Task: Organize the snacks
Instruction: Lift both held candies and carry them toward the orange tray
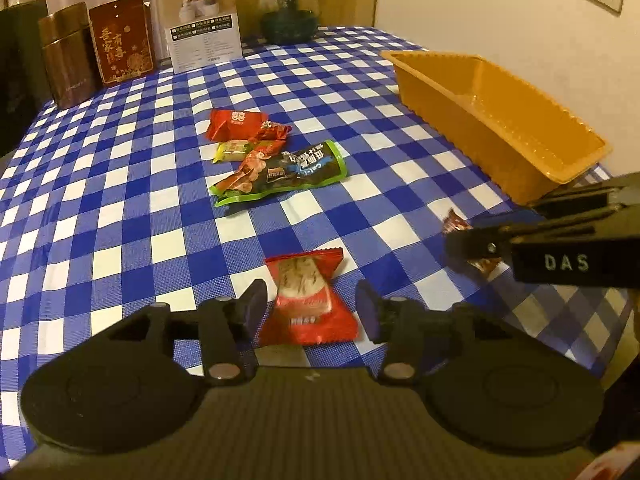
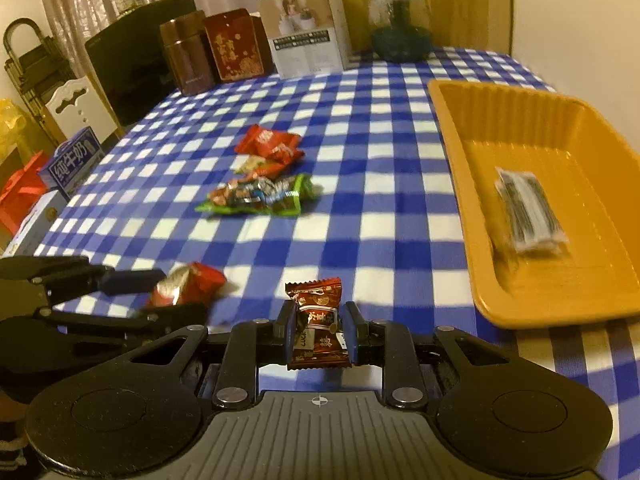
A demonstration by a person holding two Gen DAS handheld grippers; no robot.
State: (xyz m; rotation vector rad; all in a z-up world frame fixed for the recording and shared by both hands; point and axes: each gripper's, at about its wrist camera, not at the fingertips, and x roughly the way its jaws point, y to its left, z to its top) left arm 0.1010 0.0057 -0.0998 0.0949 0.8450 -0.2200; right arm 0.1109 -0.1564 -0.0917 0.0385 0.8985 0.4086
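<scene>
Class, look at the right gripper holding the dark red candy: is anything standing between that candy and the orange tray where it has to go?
Nothing visible does. The right gripper is shut on the dark red candy, and only bare checked tablecloth lies between it and the orange tray. One clear-wrapped snack already lies inside.

The surface (image 1: 120, 200), under a blue-and-white checked cloth, carries an orange ribbed plastic tray (image 2: 456, 136) along its right side. In the tray lies a clear-wrapped dark snack pack (image 2: 528, 212). Near the middle of the surface sits a cluster: a red snack packet (image 1: 236, 122) farthest back, a small yellow packet (image 1: 234, 151) touching it in front, and a green-edged dark pouch (image 1: 288, 172) nearest. Closer, a red packet with a clear window (image 1: 306, 300) lies between the left gripper's (image 1: 310, 308) fingers. To its right, the right gripper (image 2: 318, 330) holds a brown wrapped candy (image 2: 318, 320). Along the back edge stand a brown canister (image 1: 68, 56), a red printed box (image 1: 122, 38), a white carton (image 1: 200, 16) and a glass jar (image 1: 290, 8), left to right.
</scene>
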